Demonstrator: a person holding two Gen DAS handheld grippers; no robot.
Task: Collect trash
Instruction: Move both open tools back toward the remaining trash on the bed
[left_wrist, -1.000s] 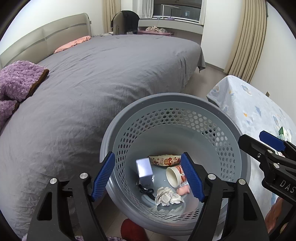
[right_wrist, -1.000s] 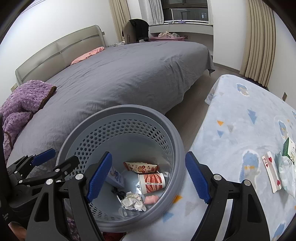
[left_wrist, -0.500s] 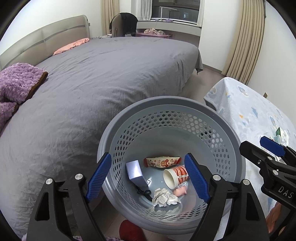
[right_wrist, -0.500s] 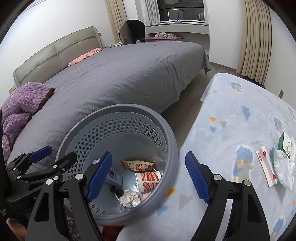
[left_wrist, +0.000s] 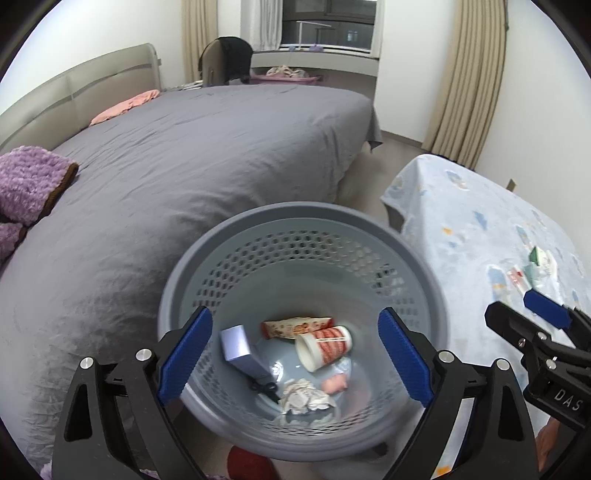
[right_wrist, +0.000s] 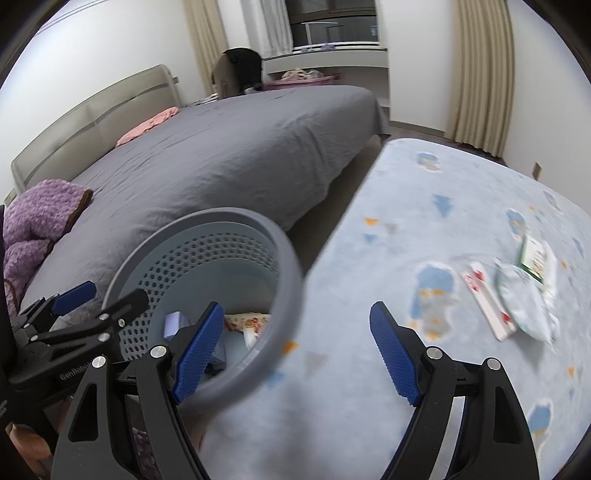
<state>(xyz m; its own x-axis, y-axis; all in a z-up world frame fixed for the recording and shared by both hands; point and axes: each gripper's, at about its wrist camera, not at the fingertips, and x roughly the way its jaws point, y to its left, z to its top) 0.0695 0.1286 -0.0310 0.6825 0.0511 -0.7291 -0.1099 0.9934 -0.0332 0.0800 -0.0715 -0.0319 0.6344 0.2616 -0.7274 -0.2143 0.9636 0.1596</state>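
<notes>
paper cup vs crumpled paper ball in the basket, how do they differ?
The paper cup keeps its shape, lying on its side with its open mouth showing; the crumpled paper ball is a shapeless wad. The cup has red print on white; the ball is plain whitish-grey. The cup looks the larger of the two. Both lie loose on the floor of the grey basket.

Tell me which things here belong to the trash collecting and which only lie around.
Job: basket; paper cup, crumpled paper, snack wrapper inside it; litter on the blue blanket; both open grippers.
Lying about: grey bed, purple throw, curtains.
</notes>
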